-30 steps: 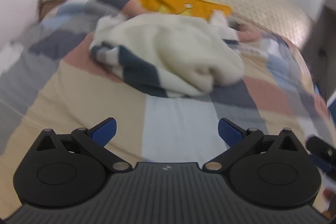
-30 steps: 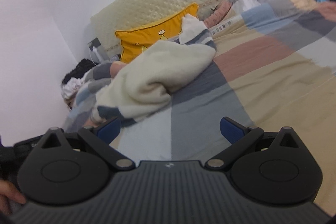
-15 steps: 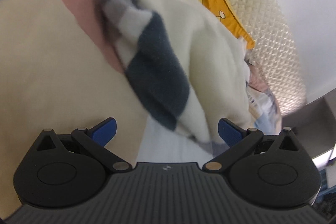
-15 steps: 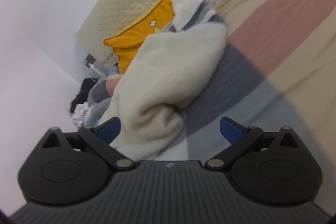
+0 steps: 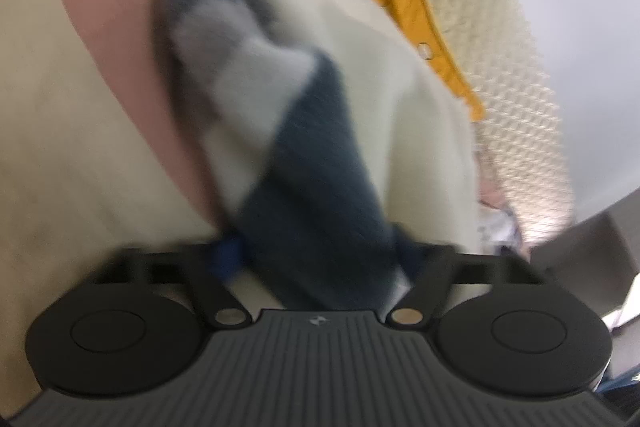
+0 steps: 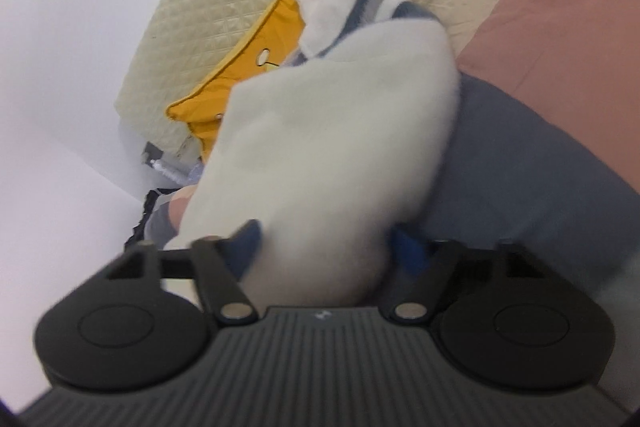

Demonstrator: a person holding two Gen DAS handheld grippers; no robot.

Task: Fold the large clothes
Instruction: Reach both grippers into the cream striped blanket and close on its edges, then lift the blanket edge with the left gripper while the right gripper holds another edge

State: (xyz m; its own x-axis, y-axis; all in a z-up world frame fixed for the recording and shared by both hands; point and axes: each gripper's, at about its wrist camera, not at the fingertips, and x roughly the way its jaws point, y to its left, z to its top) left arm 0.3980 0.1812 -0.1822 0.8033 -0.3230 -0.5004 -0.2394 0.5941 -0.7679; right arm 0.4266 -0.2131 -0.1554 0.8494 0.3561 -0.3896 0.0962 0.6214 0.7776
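Note:
A crumpled cream fleece garment with navy and grey stripes lies bunched on the bed. My left gripper has the garment's navy striped end between its blue pads, and its jaws are closing on that cloth. In the right wrist view the plain cream end of the same garment fills the gap of my right gripper. Its jaws are closing too, with the blue pads against the fleece. Both views are motion-blurred.
The bed carries a patchwork cover of beige, pink and grey blocks. A yellow pillow leans on the quilted cream headboard behind the garment. Dark items lie near the white wall.
Both grippers came in close to the garment from farther back and rolled. Their jaws went from wide open with nothing in them to narrowed around the cloth at each end.

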